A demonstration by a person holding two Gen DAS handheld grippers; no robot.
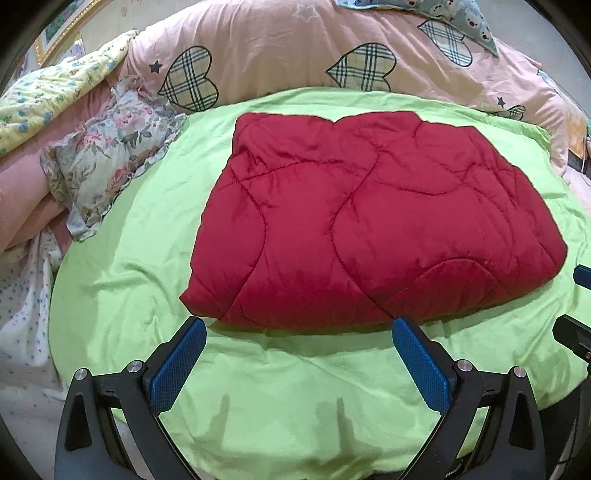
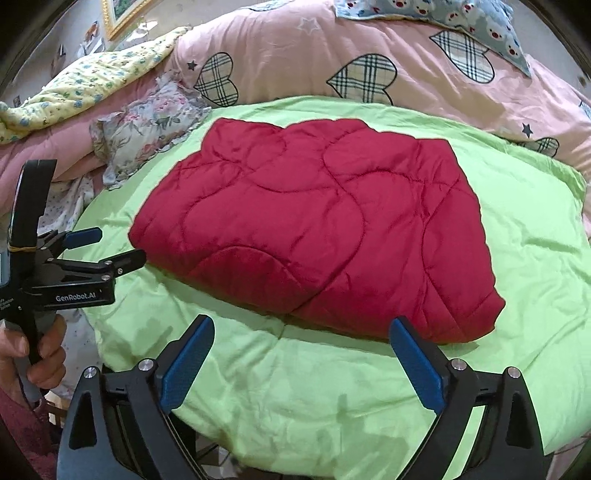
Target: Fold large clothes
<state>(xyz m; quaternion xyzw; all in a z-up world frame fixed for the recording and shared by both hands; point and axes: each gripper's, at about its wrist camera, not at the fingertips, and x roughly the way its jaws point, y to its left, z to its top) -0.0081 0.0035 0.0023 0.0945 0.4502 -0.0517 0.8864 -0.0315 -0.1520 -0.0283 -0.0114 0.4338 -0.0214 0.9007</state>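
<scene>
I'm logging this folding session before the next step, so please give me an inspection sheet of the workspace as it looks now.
Surface: green sheet spread over the bed, lightly creased.
Job's things: red quilt lies folded into a thick block on the sheet, untouched by either gripper.
Clutter: floral pillow at the sheet's left edge; yellow quilt behind it.
Grippers: left gripper open and empty, short of the quilt's near edge; right gripper open and empty, likewise short; a hand holds the left one.
Cables: nothing seen.
Surroundings: pink duvet with plaid hearts behind the sheet; picture frame on the wall.
</scene>
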